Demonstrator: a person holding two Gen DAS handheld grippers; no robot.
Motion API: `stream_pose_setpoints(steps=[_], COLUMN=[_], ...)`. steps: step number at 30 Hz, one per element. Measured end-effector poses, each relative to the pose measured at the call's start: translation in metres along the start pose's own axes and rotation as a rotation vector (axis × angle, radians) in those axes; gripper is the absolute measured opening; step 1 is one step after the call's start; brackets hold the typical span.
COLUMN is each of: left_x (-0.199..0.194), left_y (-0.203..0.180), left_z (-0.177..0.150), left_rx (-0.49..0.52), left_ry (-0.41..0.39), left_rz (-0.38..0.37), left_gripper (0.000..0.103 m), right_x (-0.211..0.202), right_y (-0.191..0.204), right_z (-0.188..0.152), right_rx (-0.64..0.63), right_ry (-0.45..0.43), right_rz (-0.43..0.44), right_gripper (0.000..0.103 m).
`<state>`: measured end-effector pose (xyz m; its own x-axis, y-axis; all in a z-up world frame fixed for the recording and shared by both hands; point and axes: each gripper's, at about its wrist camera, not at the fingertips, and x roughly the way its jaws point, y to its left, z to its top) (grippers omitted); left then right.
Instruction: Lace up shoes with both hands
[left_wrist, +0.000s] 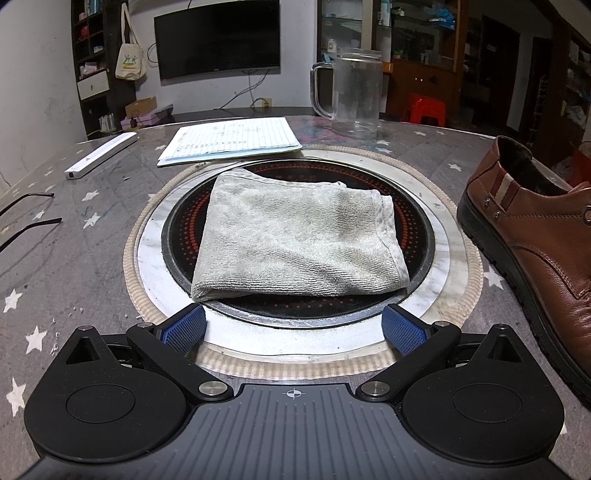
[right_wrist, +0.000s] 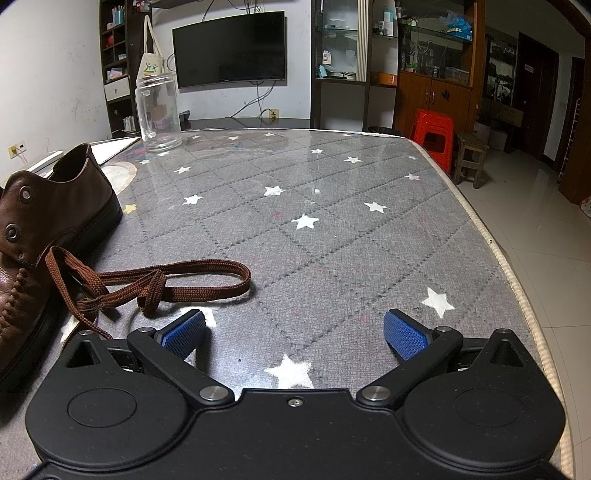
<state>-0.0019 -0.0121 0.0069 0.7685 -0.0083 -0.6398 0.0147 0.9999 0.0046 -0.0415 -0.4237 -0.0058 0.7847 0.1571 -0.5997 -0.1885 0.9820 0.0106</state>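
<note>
My left gripper (left_wrist: 293, 328) is spread wide and holds nothing, a folded grey towel (left_wrist: 299, 240) just ahead of it. The brown shoe (left_wrist: 532, 236) stands to its right. My right gripper (right_wrist: 295, 334) also gapes empty; the loose brown lace (right_wrist: 162, 282) lies ahead-left, trailing from the shoe.

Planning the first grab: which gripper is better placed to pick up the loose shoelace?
Right. The right gripper is open with the shoelace just ahead, to its left. The left gripper, also open, faces a folded towel; no lace shows there.
</note>
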Motion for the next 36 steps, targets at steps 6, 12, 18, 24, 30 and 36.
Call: stream_pose_setpoints(steps=[6, 12, 18, 24, 30, 36], left_x=[-0.001, 0.0, 0.0, 0.0, 0.0, 0.0], left_y=[0.004, 0.007, 0.005, 0.005, 0.005, 0.005], left_z=[0.001, 0.0, 0.0, 0.0, 0.0, -0.001], left_rx=[0.002, 0.002, 0.004, 0.004, 0.004, 0.004], left_ry=[0.013, 0.011, 0.009, 0.009, 0.009, 0.009], left_rz=[0.002, 0.003, 0.003, 0.003, 0.003, 0.003], left_gripper=[0.103, 0.103, 0.103, 0.103, 0.103, 0.103], right_x=[0.0, 0.0, 0.0, -0.005, -0.017, -0.007], right_y=[0.0, 0.0, -0.001, -0.004, -0.006, 0.011], right_z=[0.0, 0.0, 0.0, 0.003, 0.017, 0.034], right_rx=[0.001, 0.001, 0.002, -0.01, -0.012, -0.077], right_ry=[0.0, 0.0, 0.001, 0.024, -0.026, -0.046], right_rz=[0.001, 0.001, 0.001, 0.011, 0.017, 0.054], right_gripper=[0.103, 0.103, 0.103, 0.103, 0.103, 0.103])
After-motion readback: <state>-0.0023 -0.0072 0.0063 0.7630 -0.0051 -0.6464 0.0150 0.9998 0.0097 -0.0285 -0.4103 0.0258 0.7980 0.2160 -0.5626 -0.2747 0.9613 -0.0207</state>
